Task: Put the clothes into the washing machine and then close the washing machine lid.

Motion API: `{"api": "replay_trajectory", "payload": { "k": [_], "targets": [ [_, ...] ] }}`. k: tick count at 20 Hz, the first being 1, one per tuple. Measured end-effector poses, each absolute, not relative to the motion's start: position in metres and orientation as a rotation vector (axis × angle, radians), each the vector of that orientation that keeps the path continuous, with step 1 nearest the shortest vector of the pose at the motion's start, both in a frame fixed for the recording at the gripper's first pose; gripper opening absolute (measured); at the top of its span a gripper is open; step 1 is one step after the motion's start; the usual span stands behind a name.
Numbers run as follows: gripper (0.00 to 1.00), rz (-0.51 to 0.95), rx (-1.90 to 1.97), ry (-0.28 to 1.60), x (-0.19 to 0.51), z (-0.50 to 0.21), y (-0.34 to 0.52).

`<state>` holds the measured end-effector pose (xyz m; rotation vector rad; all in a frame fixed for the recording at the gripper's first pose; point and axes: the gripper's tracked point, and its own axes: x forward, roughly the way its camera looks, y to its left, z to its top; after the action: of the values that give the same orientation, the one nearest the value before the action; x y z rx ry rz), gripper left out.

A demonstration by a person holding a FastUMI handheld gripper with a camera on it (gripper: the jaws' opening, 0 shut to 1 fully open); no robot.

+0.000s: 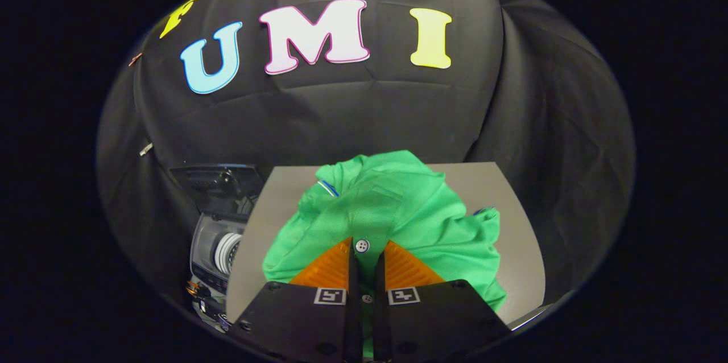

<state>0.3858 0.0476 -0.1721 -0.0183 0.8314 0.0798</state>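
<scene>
Between tool [367, 249] fingers: green shirt [392, 209].

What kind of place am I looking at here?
Probably a staged laundry booth: a green shirt on a grey table, a washing machine beside it, black cloth behind. The gripper is nearly closed on the shirt.

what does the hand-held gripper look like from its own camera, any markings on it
The hand-held gripper has two wedge-shaped fingers with ribbed faces, tapering to points. Each is fixed to a broad black block with screws at its corners, and each block carries a small square black-and-white coded tag near the finger's base. No cables are visible.
</scene>
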Motion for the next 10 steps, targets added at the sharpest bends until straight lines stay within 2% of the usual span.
{"api": "replay_trajectory", "payload": {
  "k": [10],
  "targets": [
    [0.12,0.119,0.146,0.769,0.362,-0.088,0.125]
  ]
}}
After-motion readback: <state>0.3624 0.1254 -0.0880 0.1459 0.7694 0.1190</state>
